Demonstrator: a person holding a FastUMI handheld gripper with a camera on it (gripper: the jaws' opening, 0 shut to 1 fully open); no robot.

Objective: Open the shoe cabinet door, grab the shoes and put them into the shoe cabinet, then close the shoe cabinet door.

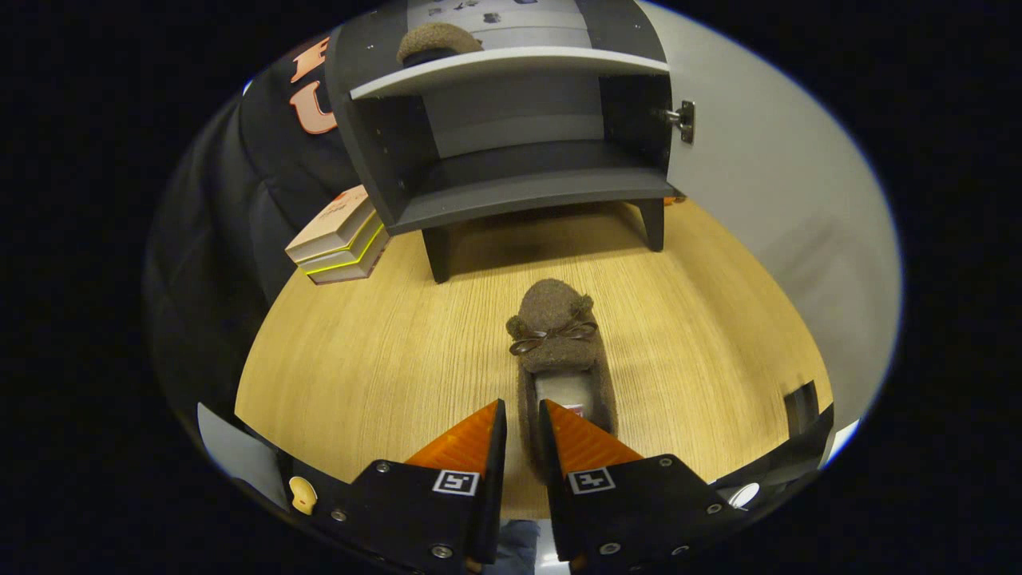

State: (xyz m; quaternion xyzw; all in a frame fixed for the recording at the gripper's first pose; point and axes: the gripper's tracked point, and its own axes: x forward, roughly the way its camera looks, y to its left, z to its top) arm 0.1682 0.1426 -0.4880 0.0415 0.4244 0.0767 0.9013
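I am holding my tongs (522,423) low over a light wooden surface (359,375), looking forward along their two fingers. The fingers are standing close together with only a narrow gap between them, and the heel end of a brown fuzzy slipper (561,351) is sitting in that gap. I cannot tell whether both fingers are pressing on the slipper's heel wall or merely flanking it.

The slipper is lying flat on the surface, its toe pointing away from me toward the shoe cabinet. A small dark bow (551,336) is crossing its upper, and its opening is showing a pale insole just ahead of my fingertips.

Beyond the slipper, well apart from it, the shoe cabinet (511,192) is standing on short dark legs at the far side of the surface. It is grey, and its door (766,184) is swung wide open to the right, a pale panel hanging on a metal hinge (683,120). The lower compartment is showing only its bare grey shelf and back panel. On the shelf above it, toward the left, a second brown fuzzy slipper (437,41) is already resting, with just its rounded end peeking over the shelf edge.

To the left of the cabinet, just beside its leg, a small stack of books (339,238) is lying on the surface.
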